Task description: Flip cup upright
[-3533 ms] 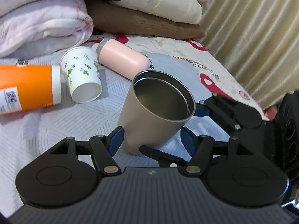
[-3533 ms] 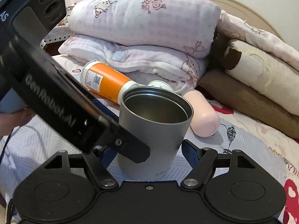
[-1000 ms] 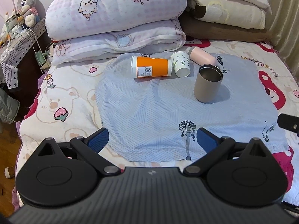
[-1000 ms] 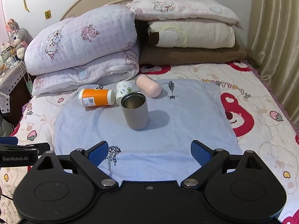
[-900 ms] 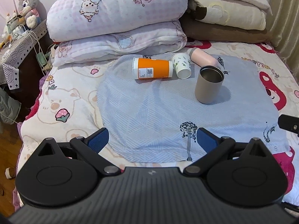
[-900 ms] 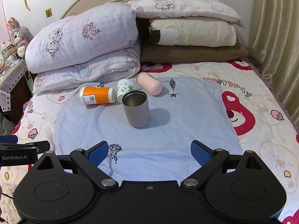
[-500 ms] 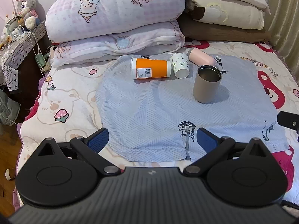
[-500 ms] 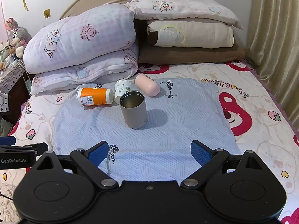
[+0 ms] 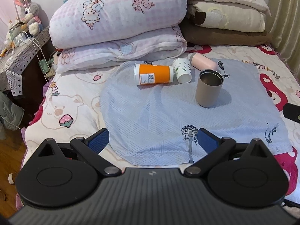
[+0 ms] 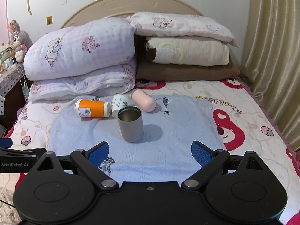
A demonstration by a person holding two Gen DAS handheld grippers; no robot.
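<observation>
Both left gripper [image 9: 151, 140] and right gripper [image 10: 150, 151] fingers spread wide, empty, well short of the upright metal cup [image 10: 130, 124].

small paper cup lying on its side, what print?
White with green leaf-like marks, small paper cup; clearest in the left wrist view.

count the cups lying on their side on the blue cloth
3: orange cup at left, white patterned paper cup beside it, pink cup behind the upright metal cup. None seems hidden.

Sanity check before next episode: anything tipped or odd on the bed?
Three containers lie on their sides behind the upright metal tumbler: the orange cup, the paper cup and the pink bottle. Nothing is spilled. Both the left gripper and the right gripper are open and empty.
</observation>
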